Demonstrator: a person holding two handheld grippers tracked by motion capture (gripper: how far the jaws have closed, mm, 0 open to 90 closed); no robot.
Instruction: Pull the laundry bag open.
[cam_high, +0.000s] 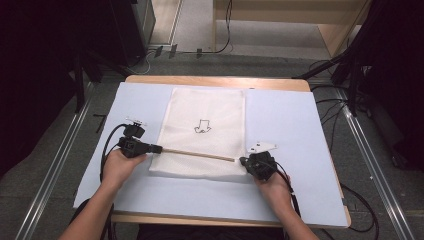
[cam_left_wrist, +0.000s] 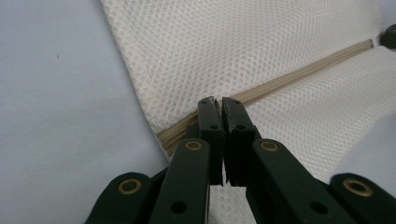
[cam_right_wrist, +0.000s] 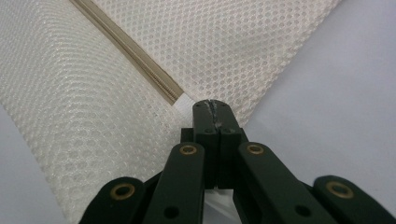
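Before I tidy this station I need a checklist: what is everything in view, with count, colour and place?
mesh bag: one, cream-white, lying flat mid-table with a small dark printed mark on it
zipper: one, tan, running across the bag near its near edge
table cover: one, pale blue, over a wooden tabletop
cables: several, black, on the grey floor around the table
left hand-held gripper: one, black, jaws shut at the zipper's left end
right hand-held gripper: one, black, jaws shut on the bag at the zipper's right end
hands: two, entering from the bottom of the high view, each holding a gripper
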